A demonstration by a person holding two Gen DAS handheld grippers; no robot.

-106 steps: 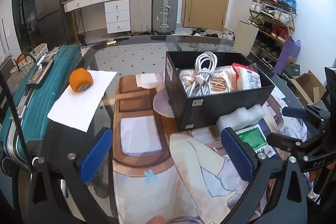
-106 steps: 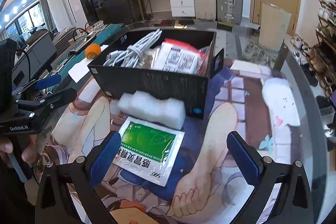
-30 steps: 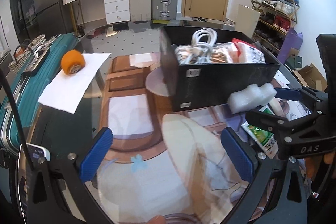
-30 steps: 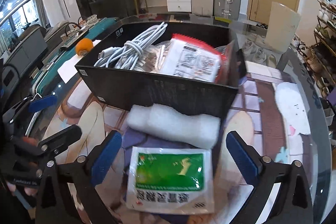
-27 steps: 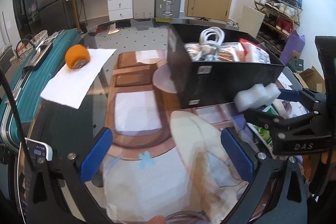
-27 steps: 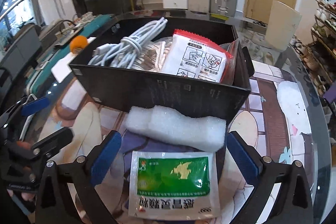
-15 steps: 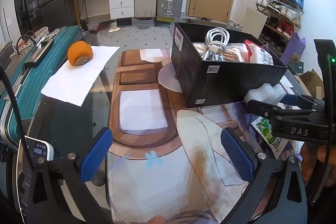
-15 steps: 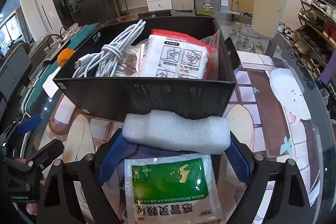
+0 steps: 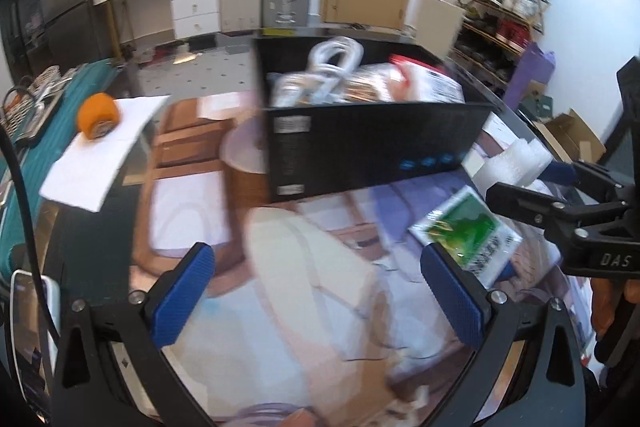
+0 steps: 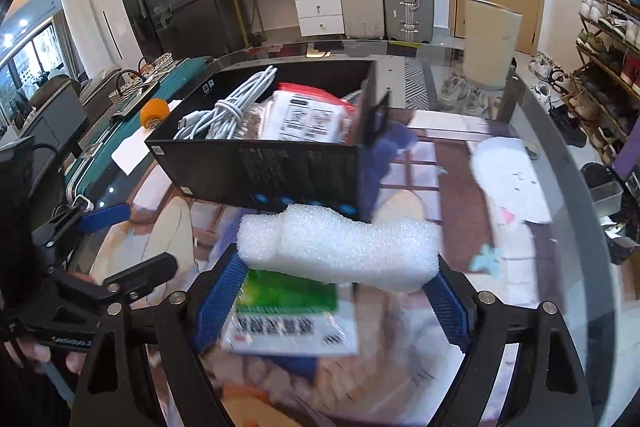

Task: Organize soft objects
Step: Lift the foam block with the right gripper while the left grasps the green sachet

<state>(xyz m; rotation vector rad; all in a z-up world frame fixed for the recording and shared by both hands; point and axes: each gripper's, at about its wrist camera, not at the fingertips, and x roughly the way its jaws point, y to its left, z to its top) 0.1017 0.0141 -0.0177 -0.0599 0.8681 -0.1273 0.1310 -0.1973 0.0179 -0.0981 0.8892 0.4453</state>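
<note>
My right gripper [image 10: 332, 295] is shut on a white foam block [image 10: 340, 251] and holds it above the table, just in front of the black box [image 10: 264, 171]. The block also shows in the left wrist view [image 9: 516, 163], right of the box [image 9: 372, 151]. The box holds white cables [image 10: 232, 107] and a red and white packet [image 10: 308, 119]. A green and white sachet [image 10: 288, 319] lies on the table under the foam. My left gripper [image 9: 320, 299] is open and empty over the printed mat [image 9: 304, 307].
An orange roll [image 9: 98, 115] sits on white paper [image 9: 96, 155] at the left, beside a teal suitcase [image 10: 120, 143]. The round glass table's edge [image 10: 576, 155] curves at the right. A shoe rack [image 10: 604, 39] stands beyond it.
My right gripper closed on the foam block and lifted it off the table. The left gripper swung right, so the sachet and right gripper show more.
</note>
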